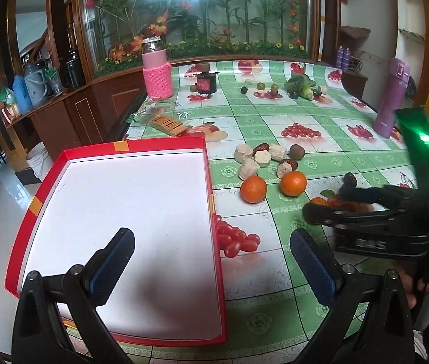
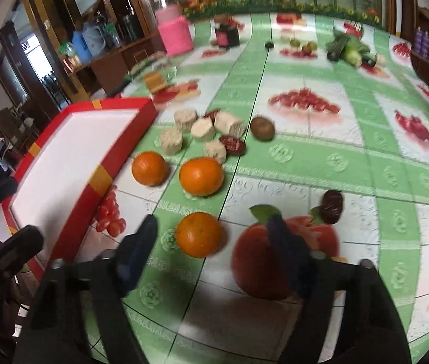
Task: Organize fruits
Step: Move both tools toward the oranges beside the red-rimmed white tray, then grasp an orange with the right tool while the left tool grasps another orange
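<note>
Right tongs over an orange, left tongs over the red tray

The right gripper (image 2: 211, 227) is spread wide, an orange (image 2: 199, 234) lying on the table (image 2: 320, 157) between its fingers; the left gripper (image 1: 211, 242) hangs spread above the tray (image 1: 62, 163), cherry tomatoes (image 1: 235, 239) beside it.

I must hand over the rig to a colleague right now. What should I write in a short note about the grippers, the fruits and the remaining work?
Left gripper: open, holding nothing, over the right edge of the red tray.
Right gripper: open, the nearest orange sits between its fingers, not yet gripped.
Tray: nothing inside yet.
On the table: two more oranges, cherry tomatoes against the tray's right side, pale cut pieces, red dates, a kiwi.
Done: nothing sorted.
Left: probably grip the near orange first, then the rest.
</note>
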Motion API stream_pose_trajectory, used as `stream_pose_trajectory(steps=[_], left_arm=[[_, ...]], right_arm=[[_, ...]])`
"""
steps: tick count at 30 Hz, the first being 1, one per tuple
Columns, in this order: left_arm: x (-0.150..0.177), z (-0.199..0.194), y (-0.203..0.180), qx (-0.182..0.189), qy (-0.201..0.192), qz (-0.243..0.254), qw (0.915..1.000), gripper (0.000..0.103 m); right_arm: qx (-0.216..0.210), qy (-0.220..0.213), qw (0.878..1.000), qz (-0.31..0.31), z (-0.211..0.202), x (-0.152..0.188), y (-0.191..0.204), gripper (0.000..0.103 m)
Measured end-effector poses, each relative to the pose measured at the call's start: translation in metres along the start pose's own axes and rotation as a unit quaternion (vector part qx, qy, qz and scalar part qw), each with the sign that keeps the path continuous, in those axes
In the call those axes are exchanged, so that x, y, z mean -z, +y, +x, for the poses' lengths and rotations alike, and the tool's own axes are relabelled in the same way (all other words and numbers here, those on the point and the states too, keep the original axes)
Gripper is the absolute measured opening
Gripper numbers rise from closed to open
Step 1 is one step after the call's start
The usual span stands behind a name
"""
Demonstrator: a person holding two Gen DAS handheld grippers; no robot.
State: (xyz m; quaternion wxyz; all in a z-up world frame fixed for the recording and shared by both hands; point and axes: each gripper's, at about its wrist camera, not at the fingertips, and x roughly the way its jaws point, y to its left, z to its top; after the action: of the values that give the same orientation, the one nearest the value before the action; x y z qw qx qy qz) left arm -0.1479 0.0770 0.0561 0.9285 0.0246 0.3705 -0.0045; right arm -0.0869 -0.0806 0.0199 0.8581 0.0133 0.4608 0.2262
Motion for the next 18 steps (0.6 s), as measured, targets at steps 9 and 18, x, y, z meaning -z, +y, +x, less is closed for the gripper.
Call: stream_pose_trajectory(steps=[9, 18], left_arm=[[-0.010, 0.007, 0.003, 0.033, 0.016, -0.022, 0.9991, 0.102], [-0.024, 0.023, -0.022, 0.029, 0.029, 0.012, 0.9991, 0.102]], right_arm=[[-0.022, 0.016, 1.000, -0.008, 0.003, 0.000, 0.000, 0.033], [-0.016, -0.028, 0.999, 0.025, -0.032, 0.006, -0.043, 0.031]])
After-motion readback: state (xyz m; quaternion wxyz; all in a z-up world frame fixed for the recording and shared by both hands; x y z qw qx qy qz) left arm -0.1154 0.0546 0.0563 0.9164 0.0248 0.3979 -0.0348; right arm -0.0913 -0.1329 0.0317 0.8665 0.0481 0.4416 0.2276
